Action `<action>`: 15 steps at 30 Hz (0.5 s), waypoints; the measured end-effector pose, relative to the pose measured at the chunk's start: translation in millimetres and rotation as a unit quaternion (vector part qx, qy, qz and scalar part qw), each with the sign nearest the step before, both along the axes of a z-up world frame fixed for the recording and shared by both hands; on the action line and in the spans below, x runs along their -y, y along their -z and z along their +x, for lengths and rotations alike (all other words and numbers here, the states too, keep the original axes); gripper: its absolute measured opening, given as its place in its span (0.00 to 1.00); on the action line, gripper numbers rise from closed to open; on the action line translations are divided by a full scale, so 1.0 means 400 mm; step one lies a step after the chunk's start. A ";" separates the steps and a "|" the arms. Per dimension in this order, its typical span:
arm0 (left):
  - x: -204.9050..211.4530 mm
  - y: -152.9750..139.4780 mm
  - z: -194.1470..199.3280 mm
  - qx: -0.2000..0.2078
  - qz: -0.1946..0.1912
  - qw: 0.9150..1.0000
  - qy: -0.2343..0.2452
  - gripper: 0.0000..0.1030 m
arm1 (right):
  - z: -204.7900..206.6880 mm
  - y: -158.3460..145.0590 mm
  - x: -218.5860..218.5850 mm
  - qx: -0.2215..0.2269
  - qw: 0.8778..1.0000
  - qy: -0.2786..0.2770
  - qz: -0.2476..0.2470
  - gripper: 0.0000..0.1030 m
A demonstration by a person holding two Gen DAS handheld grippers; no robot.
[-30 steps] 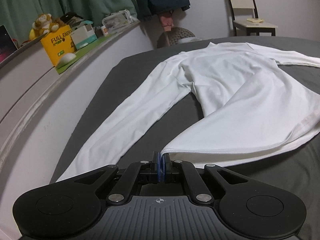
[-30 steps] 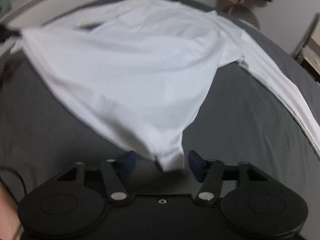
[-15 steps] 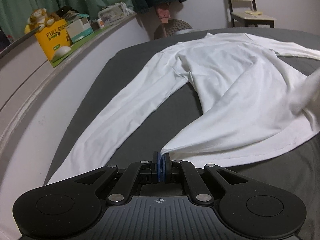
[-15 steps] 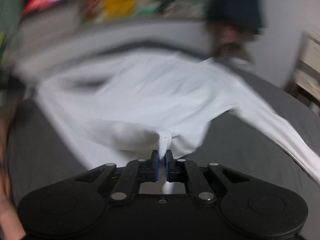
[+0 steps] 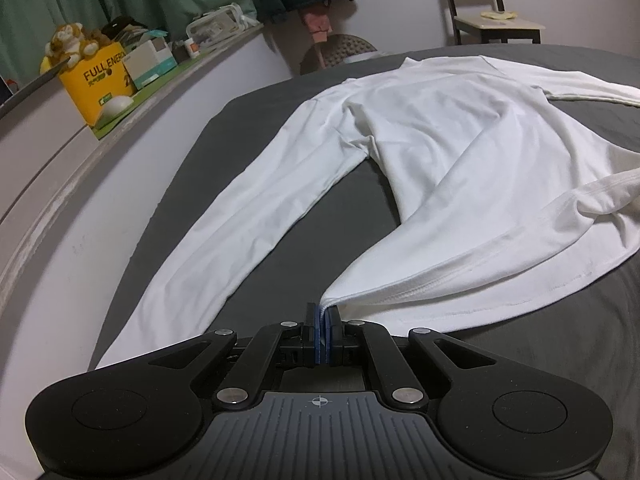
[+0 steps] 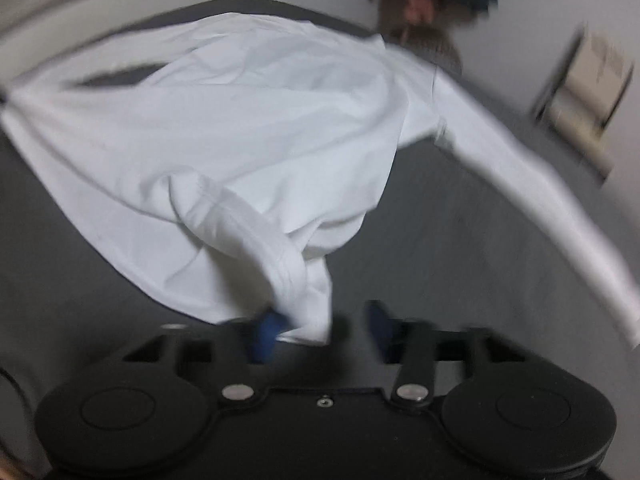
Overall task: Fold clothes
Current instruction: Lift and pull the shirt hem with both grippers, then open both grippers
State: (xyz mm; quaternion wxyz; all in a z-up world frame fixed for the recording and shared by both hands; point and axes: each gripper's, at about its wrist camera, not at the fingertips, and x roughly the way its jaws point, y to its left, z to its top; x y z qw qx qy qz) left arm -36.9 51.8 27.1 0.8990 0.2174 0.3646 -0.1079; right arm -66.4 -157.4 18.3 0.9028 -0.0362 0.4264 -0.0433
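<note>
A white long-sleeved shirt (image 5: 460, 160) lies spread on the dark grey bed (image 5: 248, 148), one sleeve (image 5: 240, 224) stretched toward me on the left. My left gripper (image 5: 323, 316) is shut on the near hem corner, the cloth pulled taut. In the blurred right wrist view the same shirt (image 6: 248, 128) has its other hem corner bunched and folded over. My right gripper (image 6: 324, 320) stands open, the blue pads apart, with that rumpled hem (image 6: 296, 292) lying loose between them. The far sleeve (image 6: 540, 208) runs off to the right.
A grey ledge (image 5: 120, 108) curves along the left, carrying a yellow box (image 5: 100, 80), a plush toy (image 5: 68, 42) and cartons. Green curtains hang behind it. A wooden chair (image 5: 492, 20) and a round stool (image 5: 340, 50) stand beyond the bed.
My right gripper closed on the right hem corner, lifted it, then opened and let it drop in a bunch on the shirt. My left gripper kept its hold on the other corner.
</note>
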 end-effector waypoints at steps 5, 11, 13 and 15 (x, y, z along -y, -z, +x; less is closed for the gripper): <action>-0.006 -0.005 -0.002 0.003 -0.006 1.000 -0.002 0.03 | -0.028 -0.053 0.092 0.051 0.992 0.062 0.101 0.05; 0.038 -0.073 -0.062 0.046 0.022 0.997 0.065 0.03 | -0.140 -0.253 0.198 0.127 0.978 0.128 0.108 0.04; 0.070 -0.102 -0.100 0.078 0.066 0.989 0.107 0.03 | -0.164 -0.296 0.209 0.122 0.982 0.119 0.084 0.04; 0.092 -0.103 -0.123 0.091 0.114 0.980 0.137 0.03 | -0.152 -0.266 0.207 0.054 0.993 0.092 0.048 0.04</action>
